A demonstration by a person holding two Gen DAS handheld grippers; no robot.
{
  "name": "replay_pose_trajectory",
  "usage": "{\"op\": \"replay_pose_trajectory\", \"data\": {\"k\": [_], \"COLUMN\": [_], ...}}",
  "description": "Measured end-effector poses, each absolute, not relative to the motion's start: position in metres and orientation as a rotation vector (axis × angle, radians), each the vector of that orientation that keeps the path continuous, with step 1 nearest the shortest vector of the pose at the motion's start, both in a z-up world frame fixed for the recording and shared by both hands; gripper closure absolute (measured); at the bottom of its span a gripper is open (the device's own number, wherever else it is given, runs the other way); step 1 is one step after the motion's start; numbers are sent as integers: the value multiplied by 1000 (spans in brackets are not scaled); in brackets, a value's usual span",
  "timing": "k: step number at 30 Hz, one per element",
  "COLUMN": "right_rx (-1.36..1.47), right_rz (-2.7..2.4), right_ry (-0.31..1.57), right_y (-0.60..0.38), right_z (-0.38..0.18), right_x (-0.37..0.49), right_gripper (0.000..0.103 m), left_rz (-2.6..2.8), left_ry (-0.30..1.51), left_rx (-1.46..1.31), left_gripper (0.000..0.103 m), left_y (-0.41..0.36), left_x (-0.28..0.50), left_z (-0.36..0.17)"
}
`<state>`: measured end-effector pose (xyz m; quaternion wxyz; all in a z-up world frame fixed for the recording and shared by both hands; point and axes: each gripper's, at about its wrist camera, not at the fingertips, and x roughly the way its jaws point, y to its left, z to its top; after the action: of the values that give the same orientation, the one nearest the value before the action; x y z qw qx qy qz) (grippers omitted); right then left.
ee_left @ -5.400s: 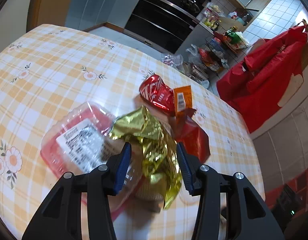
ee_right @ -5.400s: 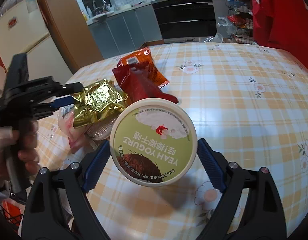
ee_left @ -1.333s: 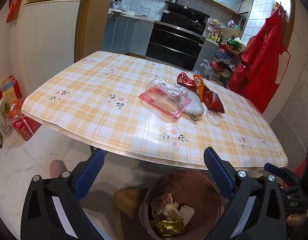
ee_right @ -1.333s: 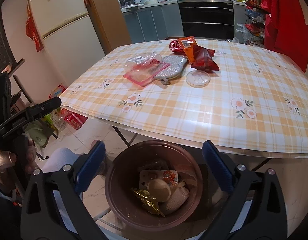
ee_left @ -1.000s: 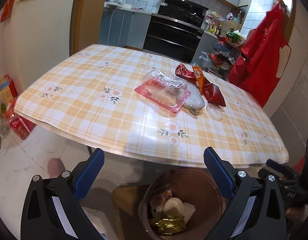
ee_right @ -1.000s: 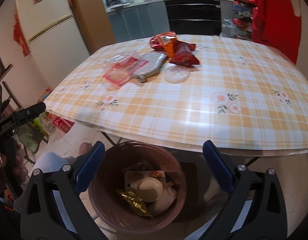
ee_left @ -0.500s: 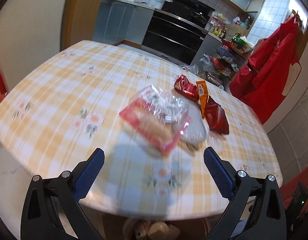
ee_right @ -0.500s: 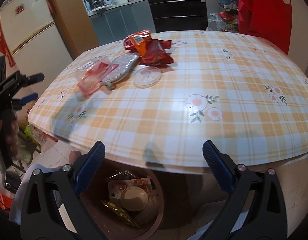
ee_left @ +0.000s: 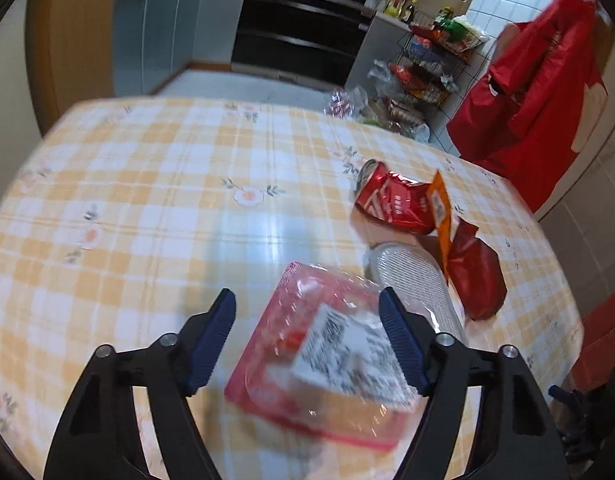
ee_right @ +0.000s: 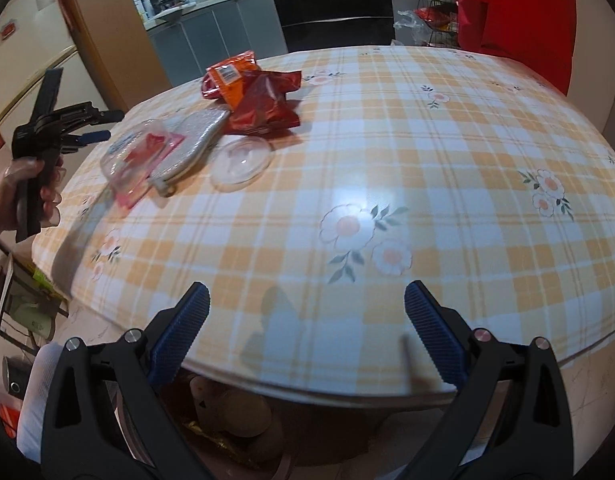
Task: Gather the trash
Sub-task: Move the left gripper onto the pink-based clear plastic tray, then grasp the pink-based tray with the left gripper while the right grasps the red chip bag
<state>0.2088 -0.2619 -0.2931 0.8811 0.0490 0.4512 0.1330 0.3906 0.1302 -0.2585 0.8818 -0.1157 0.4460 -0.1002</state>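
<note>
The left gripper (ee_left: 307, 334) hangs over the checked tablecloth (ee_left: 155, 184) with its jaws apart; they have just been closing, and the pink plastic tray (ee_left: 319, 354) with its printed label lies between and below them, blurred, so whether the pads touch it cannot be told, though a gap shows on the left side. Just right of the tray lies a silvery oval pouch (ee_left: 417, 276), then a dark red bag (ee_left: 477, 284), with a crumpled red wrapper (ee_left: 391, 202) and an orange packet (ee_left: 441, 210) behind it. In the right wrist view a hand (ee_right: 17, 196) holds the left gripper at the far left, by the tray. A clear round lid (ee_right: 240, 161) sits near the pouch. The right gripper (ee_right: 305, 332) hovers at the near table edge, jaws spread wide and empty. Under that edge the brown bin (ee_right: 211, 434) shows, with trash in it.
</note>
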Motion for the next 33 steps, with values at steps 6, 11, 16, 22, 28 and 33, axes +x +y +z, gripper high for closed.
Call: {"op": "replay_pose_trajectory", "data": {"k": [6, 11, 16, 22, 28, 33], "right_rx": [99, 98, 72, 36, 12, 24], "right_rz": [282, 295, 317, 352, 376, 398], "right_ry": [946, 935, 913, 893, 875, 873], "right_y": [-259, -253, -242, -226, -213, -204], "right_z": [-292, -286, -277, -270, -261, -259], "right_x": [234, 256, 272, 287, 302, 301], "right_gripper": [6, 7, 7, 7, 7, 7], "left_rz": [-337, -435, -430, -353, -345, -260], "left_ry": [1014, 1011, 990, 938, 936, 909], "left_rx": [-325, -417, -442, -438, -460, -500], "left_gripper": [44, 72, 84, 96, 97, 97], "left_y": [136, 140, 142, 153, 158, 165], "left_x": [417, 416, 404, 378, 349, 320], "left_z": [-290, -302, -297, -276, -267, -265]}}
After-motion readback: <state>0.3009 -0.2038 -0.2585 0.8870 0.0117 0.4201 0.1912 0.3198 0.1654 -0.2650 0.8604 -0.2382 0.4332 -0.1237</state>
